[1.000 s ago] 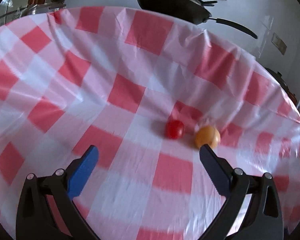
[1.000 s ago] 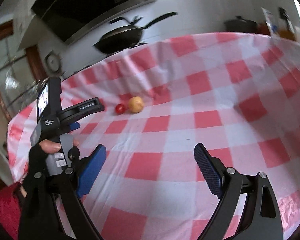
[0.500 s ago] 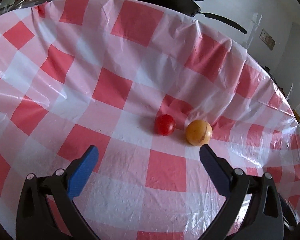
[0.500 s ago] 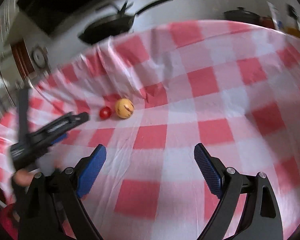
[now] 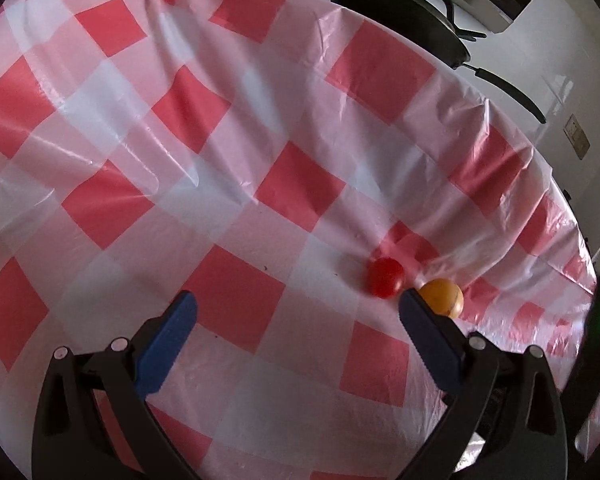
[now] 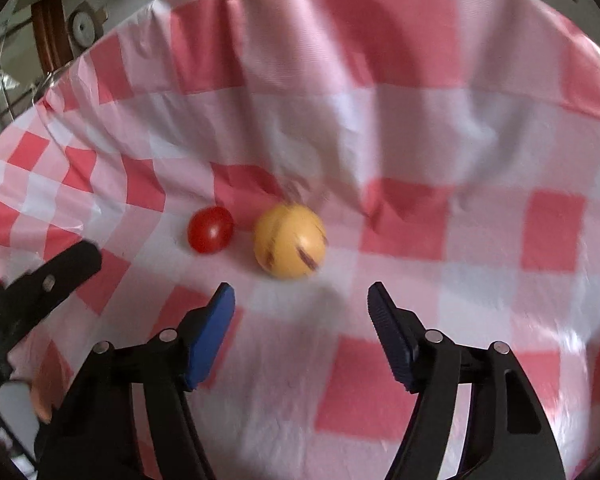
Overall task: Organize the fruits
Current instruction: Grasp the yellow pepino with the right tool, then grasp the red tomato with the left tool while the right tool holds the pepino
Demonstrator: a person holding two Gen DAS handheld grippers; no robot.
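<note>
A small red tomato and a round yellow fruit with brown streaks lie side by side on the red-and-white checked tablecloth. My left gripper is open and empty, with its right finger just in front of the yellow fruit. In the right wrist view the tomato and yellow fruit lie just beyond my right gripper, which is open and empty. The left gripper's finger shows at the left edge there.
A black frying pan sits on the counter behind the table's far edge. The cloth is wrinkled and bunched up just behind the fruits. A round gauge hangs on the back wall.
My right gripper has moved forward and left, close up to the yellow fruit. My left gripper has shifted left, so the fruits now sit by its right finger. Both stay open.
</note>
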